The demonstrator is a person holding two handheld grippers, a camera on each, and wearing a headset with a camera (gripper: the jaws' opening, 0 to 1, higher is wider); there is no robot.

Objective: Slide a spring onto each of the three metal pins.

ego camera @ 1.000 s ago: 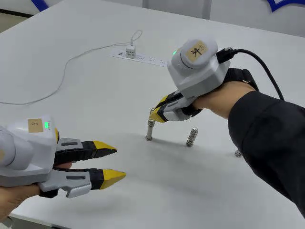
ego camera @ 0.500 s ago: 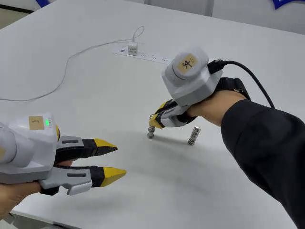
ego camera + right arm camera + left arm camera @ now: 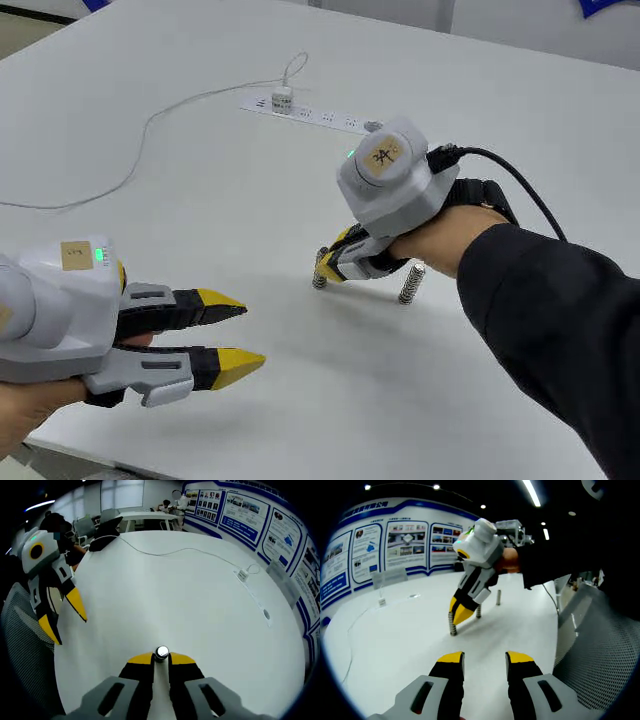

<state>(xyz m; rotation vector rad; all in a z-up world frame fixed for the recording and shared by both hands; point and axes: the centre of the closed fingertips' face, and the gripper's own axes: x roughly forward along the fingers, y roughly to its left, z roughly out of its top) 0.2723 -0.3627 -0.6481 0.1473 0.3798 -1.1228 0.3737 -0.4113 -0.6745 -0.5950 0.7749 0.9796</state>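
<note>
A white table (image 3: 300,400) seen from above. The right gripper (image 3: 325,268) is near the middle of the table, angled down and to the left, its yellow tips low by the tabletop. Its jaws are drawn almost together, grasping a spring (image 3: 320,277) that sits on an upright metal pin (image 3: 161,652). In the right gripper view the pin's round shiny top shows between the two tips. A few coils of the spring show below the tips, just above the table.

Just to the right stands a second spring (image 3: 410,284), upright on its own pin, close under the hand but apart from the jaws.

The left gripper (image 3: 250,335) is at the near left, well apart from the pins. Its jaws are spread and hold nothing; they point right, towards the pins.

At the far side lies a white power strip (image 3: 300,112), with a thin cable (image 3: 150,125) trailing left.
</note>
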